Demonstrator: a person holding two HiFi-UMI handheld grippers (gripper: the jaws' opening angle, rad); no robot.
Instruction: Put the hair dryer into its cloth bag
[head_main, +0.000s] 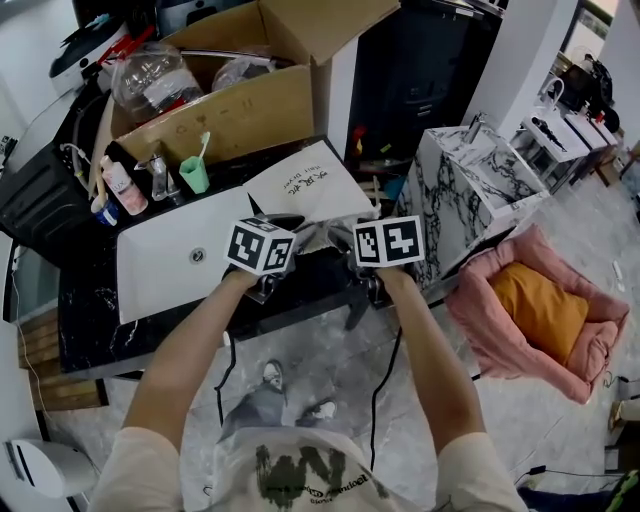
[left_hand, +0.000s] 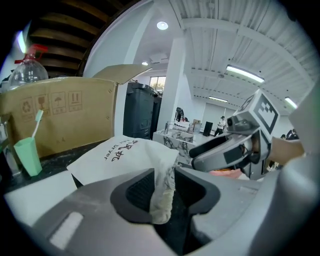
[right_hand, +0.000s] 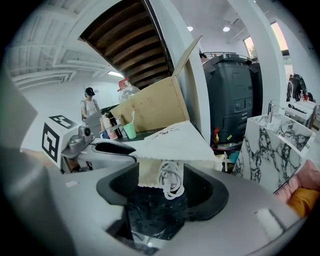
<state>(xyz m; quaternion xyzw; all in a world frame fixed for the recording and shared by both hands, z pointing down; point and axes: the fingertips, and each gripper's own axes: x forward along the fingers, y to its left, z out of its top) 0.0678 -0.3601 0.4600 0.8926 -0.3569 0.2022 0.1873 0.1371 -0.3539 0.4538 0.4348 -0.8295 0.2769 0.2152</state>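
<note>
The left gripper (left_hand: 166, 194) is released, with the edge of the white cloth bag (left_hand: 120, 155) between its jaws. The right gripper (right_hand: 161, 189) is open around the white cord (right_hand: 171, 183) at the bag's mouth.

The person wears a cream short-sleeved T-shirt (head_main: 300, 470) with a dark print on the chest, a grey trouser leg (head_main: 250, 412) and pale trainers (head_main: 271, 374). The left tool (left_hand: 167, 195) and the right tool (right_hand: 162, 190) share one build: smooth grey shells and black moulded jaws lined with ribbed pads (left_hand: 136, 192). Each bears a white cube (head_main: 261, 246) printed with bold black square markers. A thin black cable (head_main: 383, 390) hangs below the right tool. A small metal fitting (right_hand: 80, 140) sits beside the left tool's cube.
</note>
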